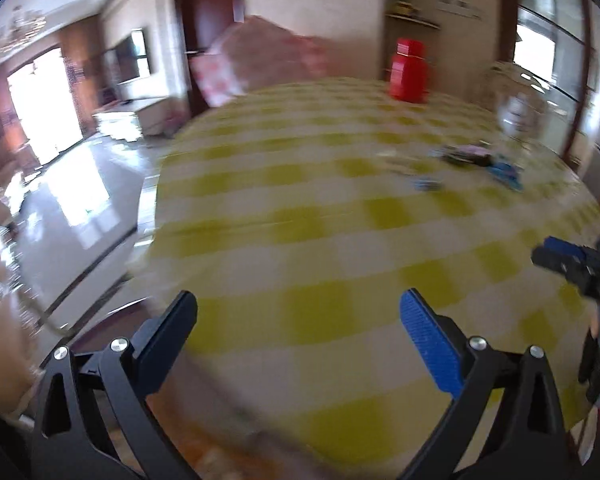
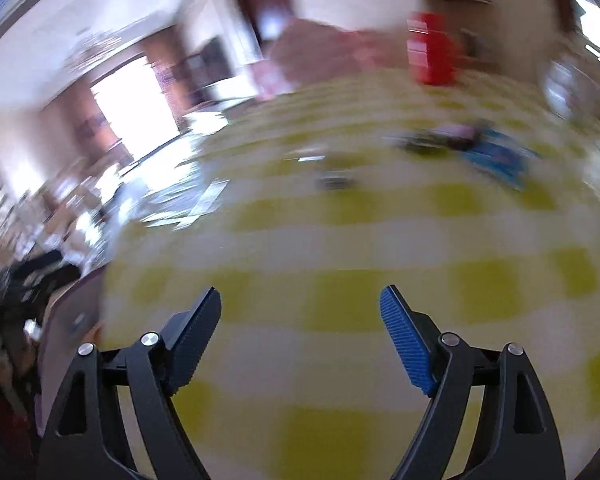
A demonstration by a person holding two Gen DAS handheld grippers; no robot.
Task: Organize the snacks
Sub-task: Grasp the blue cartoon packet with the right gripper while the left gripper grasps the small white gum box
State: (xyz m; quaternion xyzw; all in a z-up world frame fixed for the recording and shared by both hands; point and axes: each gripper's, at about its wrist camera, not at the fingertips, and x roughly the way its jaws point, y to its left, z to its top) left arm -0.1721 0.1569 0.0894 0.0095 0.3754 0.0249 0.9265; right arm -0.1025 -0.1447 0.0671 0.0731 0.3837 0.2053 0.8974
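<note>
Several small snack packets lie on the far right of a round table with a yellow-and-white checked cloth point(image 1: 300, 208): a dark and pink one point(image 1: 466, 155), a blue one point(image 1: 506, 174) and a small one point(image 1: 428, 184). In the right wrist view they are blurred: the dark and pink packet point(image 2: 444, 138), the blue packet point(image 2: 500, 158), the small packet point(image 2: 334, 180). My left gripper point(image 1: 298, 304) is open and empty above the near edge of the cloth. My right gripper point(image 2: 300, 300) is open and empty; it also shows at the right edge of the left wrist view point(image 1: 556, 252).
A red box point(image 1: 408, 70) stands at the far edge of the table, also in the right wrist view point(image 2: 430, 50). A clear plastic container point(image 1: 516, 108) stands at the far right. A pink covered chair point(image 1: 256, 56) is behind the table. Glossy floor point(image 1: 80, 200) lies to the left.
</note>
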